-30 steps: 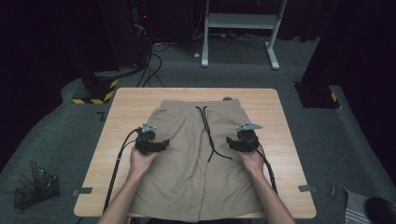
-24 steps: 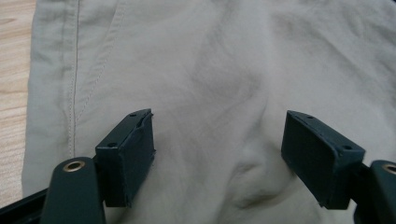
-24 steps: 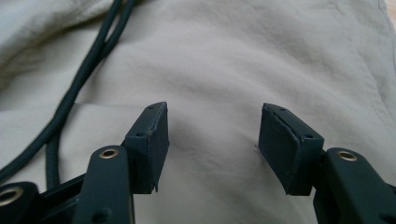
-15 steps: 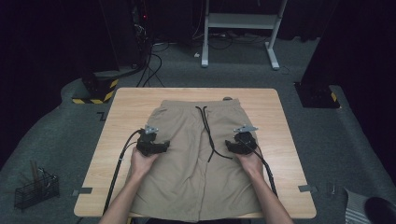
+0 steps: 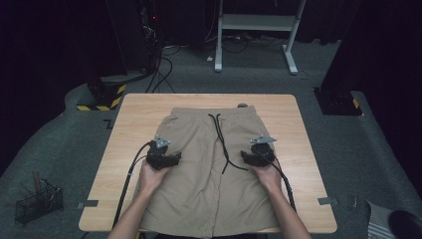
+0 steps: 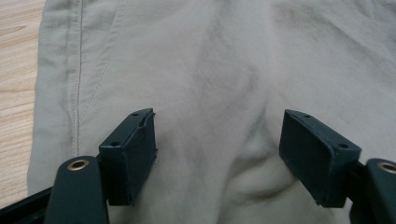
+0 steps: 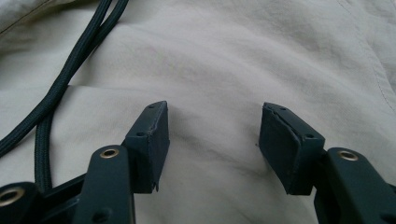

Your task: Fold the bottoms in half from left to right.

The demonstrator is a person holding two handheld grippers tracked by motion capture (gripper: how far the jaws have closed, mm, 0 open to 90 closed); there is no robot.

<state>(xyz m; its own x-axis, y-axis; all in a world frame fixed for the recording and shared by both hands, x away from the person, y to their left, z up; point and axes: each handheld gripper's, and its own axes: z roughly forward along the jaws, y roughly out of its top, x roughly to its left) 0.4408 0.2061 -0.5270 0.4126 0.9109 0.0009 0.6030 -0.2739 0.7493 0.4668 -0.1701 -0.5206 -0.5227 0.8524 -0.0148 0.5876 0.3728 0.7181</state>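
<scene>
Khaki shorts [image 5: 199, 194] lie flat on the wooden table [image 5: 139, 109], waistband at the far side, with a black drawstring [image 5: 219, 135] running down the middle. My left gripper [image 5: 163, 158] rests on the left half of the shorts and my right gripper [image 5: 259, 155] on the right half. In the left gripper view the left gripper [image 6: 217, 135] stands open over the fabric [image 6: 210, 56], a soft fold bulging between the jaws. In the right gripper view the right gripper [image 7: 212, 126] is open on smooth cloth [image 7: 233, 56], with the drawstring [image 7: 70, 70] to its left.
Bare wood frames the shorts on the left, right and far sides. Two strips of tape [image 5: 327, 201] sit near the front corners. On the floor are a black wire basket [image 5: 37, 201] at left, a yellow-black striped base [image 5: 102, 97] and a white desk frame [image 5: 259, 22] behind.
Both grippers have slid a little toward the near edge across the shorts, the right one also slightly inward. Their jaws stand as wide as before.
</scene>
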